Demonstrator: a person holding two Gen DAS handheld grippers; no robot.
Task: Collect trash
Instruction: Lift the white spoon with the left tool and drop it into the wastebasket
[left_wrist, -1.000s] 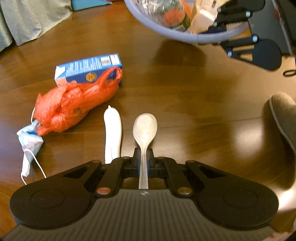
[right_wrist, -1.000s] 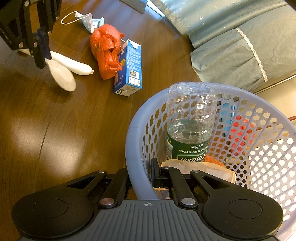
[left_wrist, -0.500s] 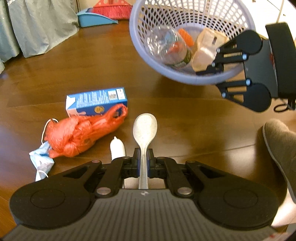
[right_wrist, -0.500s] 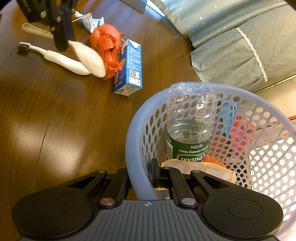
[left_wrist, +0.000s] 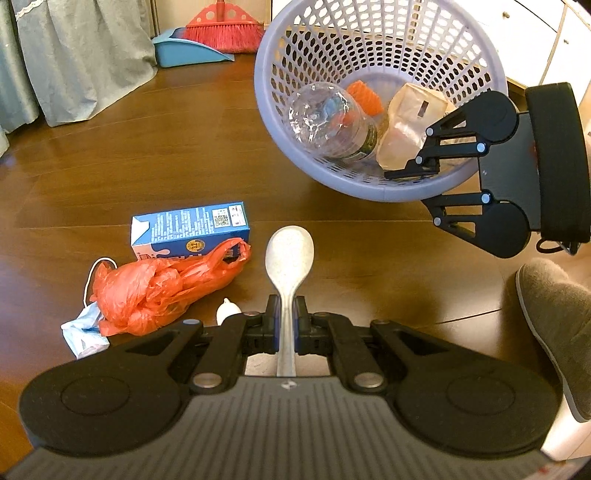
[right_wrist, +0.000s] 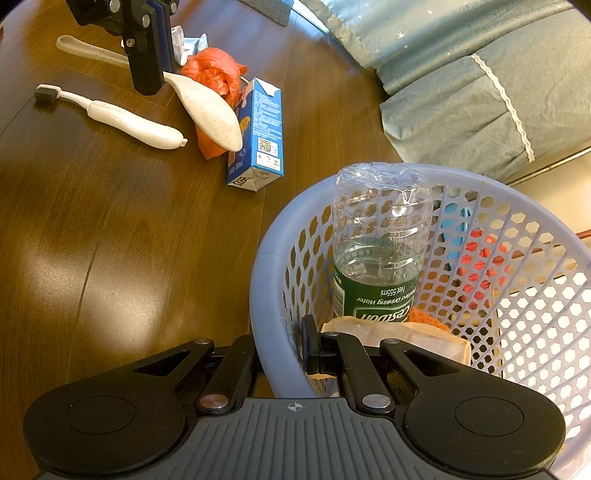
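Note:
My left gripper (left_wrist: 286, 314) is shut on the handle of a pale spoon (left_wrist: 289, 254), held above the wooden floor with its bowl pointing toward the lavender basket (left_wrist: 384, 192). From the right wrist view the spoon (right_wrist: 210, 110) hangs in that gripper (right_wrist: 147, 70) over the floor trash. My right gripper (right_wrist: 284, 354) is shut on the rim of the basket (right_wrist: 264, 302), which holds a plastic bottle (right_wrist: 380, 240), a tan wrapper (right_wrist: 413, 339) and something orange. On the floor lie a blue carton (left_wrist: 188, 230), an orange bag (left_wrist: 166, 291), a face mask (left_wrist: 83, 332) and a white toothbrush (right_wrist: 122, 120).
A person's grey slipper (left_wrist: 557, 325) is at the right. A curtain (left_wrist: 85, 55), a blue dustpan (left_wrist: 184, 51) and a red broom (left_wrist: 221, 33) stand at the back. Teal bedding (right_wrist: 461, 81) hangs beyond the basket.
My left gripper has risen from the floor with the spoon and moved toward the basket. The toothbrush stays on the floor. The right gripper and basket have held still.

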